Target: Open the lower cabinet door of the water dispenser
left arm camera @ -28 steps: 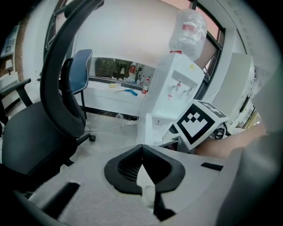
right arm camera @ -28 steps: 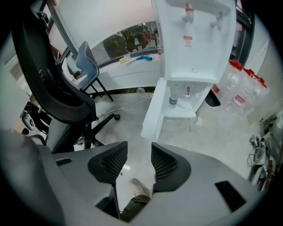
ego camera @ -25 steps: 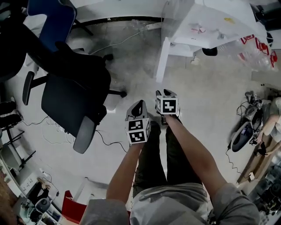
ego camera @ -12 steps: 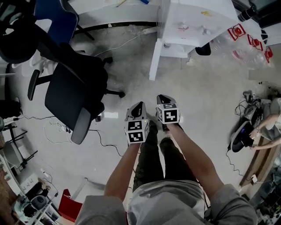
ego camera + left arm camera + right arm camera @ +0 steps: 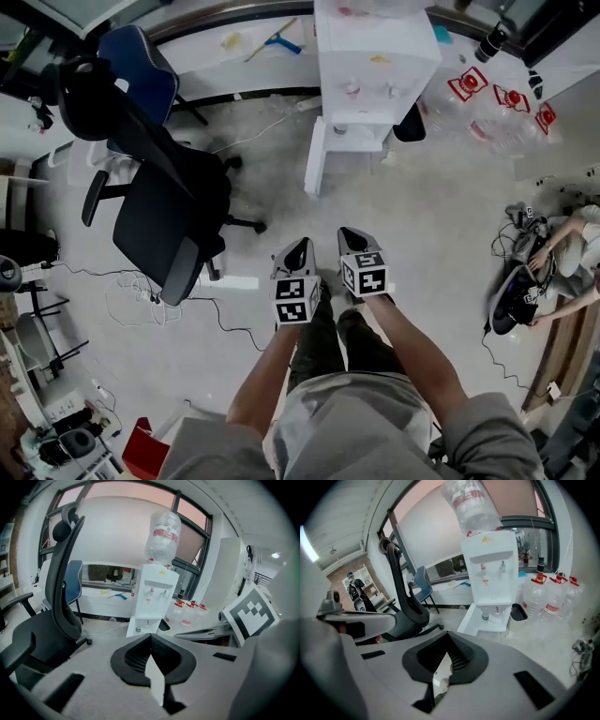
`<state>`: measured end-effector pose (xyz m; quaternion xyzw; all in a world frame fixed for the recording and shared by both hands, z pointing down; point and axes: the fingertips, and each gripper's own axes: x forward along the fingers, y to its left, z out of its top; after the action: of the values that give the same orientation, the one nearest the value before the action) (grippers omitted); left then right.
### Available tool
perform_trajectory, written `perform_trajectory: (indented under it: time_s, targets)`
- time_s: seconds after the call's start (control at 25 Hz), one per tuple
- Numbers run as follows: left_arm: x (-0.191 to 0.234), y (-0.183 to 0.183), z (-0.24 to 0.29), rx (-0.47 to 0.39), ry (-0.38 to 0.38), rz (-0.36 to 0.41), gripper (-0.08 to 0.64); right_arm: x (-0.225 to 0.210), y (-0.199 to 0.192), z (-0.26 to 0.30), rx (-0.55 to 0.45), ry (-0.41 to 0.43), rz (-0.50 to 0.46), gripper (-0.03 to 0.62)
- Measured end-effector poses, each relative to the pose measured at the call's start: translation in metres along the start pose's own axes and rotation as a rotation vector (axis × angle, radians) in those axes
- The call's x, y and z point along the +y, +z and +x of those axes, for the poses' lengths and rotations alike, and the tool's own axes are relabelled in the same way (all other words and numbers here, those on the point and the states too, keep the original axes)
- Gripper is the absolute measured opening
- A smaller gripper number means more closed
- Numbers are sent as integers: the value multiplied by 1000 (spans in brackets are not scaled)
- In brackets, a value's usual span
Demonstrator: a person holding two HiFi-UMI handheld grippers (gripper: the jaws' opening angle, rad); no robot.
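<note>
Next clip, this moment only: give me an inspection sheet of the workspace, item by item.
Surface: grey floor.
Job's things: water dispenser, bottle on top; lower cabinet door already stands open.
Clutter: black office chair, blue chair, spare water bottles, black bin.
Grippers: left gripper and right gripper both shut, empty, short of the dispenser.
Cables: loose cables on the floor by the office chair.
Surroundings: another person at the right edge.
</note>
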<state>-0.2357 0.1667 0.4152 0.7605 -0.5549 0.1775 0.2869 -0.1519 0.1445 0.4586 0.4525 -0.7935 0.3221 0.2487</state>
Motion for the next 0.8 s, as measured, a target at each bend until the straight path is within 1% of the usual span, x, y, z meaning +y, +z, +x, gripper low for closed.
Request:
perform_trajectory:
  time_s: [0.24,0.52,0.8]
  targets:
    - [-41,30,-44,-50,-12,23,6,7,43,-82,-165,23,-16,9]
    - [-89,79,-102,-183,-44,74,6,29,86,-172,-345,56,-71,9]
    - [-135,118,-153,-300,-88,153,6,49,109,-249,-493,82,-135,9]
